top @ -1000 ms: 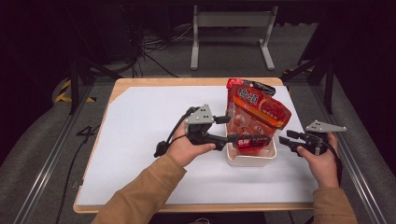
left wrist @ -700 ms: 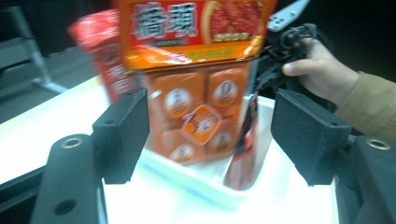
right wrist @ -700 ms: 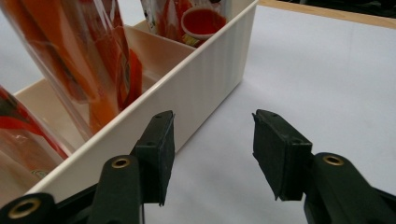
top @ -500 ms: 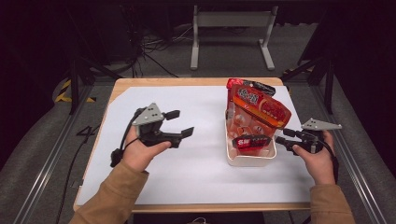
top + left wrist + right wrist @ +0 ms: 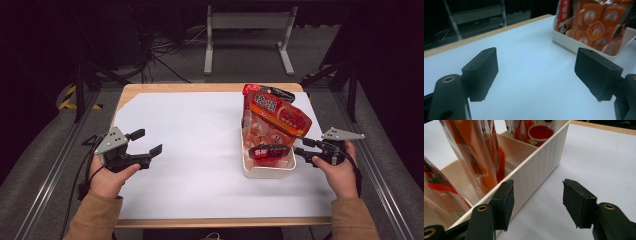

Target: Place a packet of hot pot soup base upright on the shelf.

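Altogether two open tongs (image 5: 150,142) (image 5: 299,150), one white bin (image 5: 267,171)

High view: above my side, facing forward and down on the table (image 5: 200,150). Gripper views: close, low; all share the white bin (image 5: 267,170).

The left gripper (image 5: 536,75) looked along its two black jaws, which had just been opening and stood wide apart with nothing between them, above the white table sheet (image 5: 529,62). Farther off, at the upper right, a cream bin (image 5: 574,43) sat on the sheet, holding orange snack packets (image 5: 596,25). A wooden table edge (image 5: 486,35) ran behind.
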